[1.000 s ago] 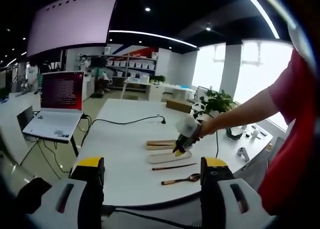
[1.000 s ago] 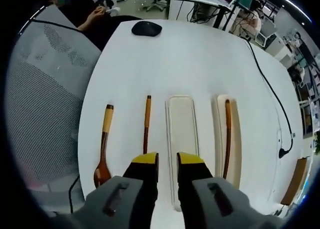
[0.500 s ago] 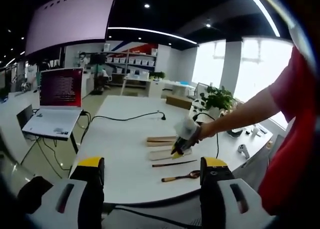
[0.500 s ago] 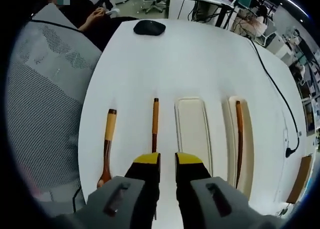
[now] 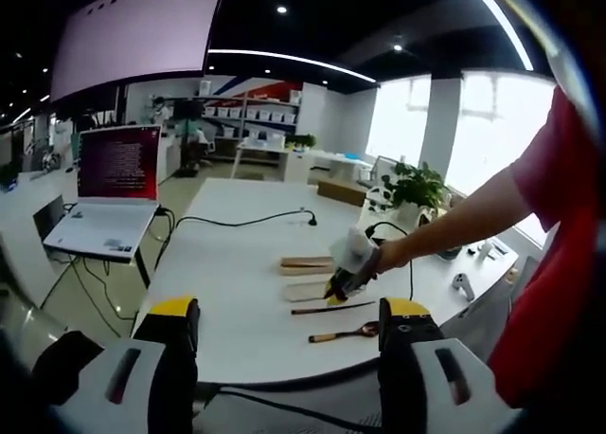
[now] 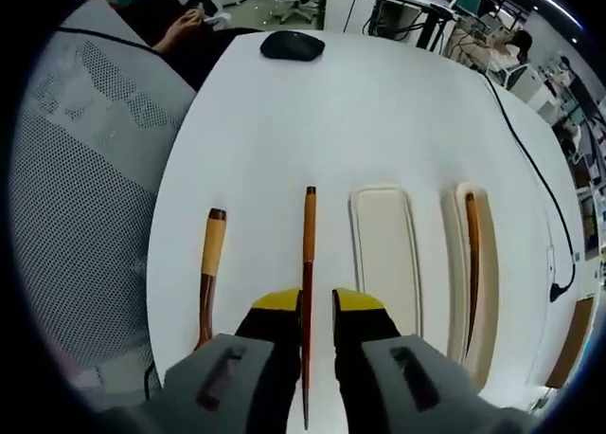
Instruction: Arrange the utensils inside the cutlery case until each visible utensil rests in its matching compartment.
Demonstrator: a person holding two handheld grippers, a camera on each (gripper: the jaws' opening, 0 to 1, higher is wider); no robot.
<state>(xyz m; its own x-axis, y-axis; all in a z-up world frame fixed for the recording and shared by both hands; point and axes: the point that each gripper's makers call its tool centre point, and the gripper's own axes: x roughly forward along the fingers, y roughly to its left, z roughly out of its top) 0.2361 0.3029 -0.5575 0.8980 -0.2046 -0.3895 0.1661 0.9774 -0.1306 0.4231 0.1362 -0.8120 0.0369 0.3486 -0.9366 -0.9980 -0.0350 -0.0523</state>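
Note:
On the white table (image 6: 379, 112) lie a spoon (image 6: 210, 263) with a pale handle, a thin brown stick (image 6: 308, 235), an empty cream compartment (image 6: 385, 254), and a second compartment (image 6: 490, 263) holding a dark stick (image 6: 471, 254). My right gripper (image 6: 317, 297) sits low over the brown stick, which runs between its narrowly parted jaws. In the left gripper view a hand holds that right gripper (image 5: 339, 287) over the same stick (image 5: 331, 308), with the spoon (image 5: 346, 334) nearer. My left gripper (image 5: 289, 306) stands wide open short of the table edge, holding nothing.
A black mouse (image 6: 292, 45) lies at the table's far end, and a grey mesh chair (image 6: 85, 169) stands to the left. A black cable (image 5: 237, 223) crosses the table. A laptop (image 5: 114, 188) sits on a stand to the left, and a plant (image 5: 412, 188) on the right.
My right gripper has slid left, from over the empty cream compartment to astride the brown stick. The left gripper has stayed put.

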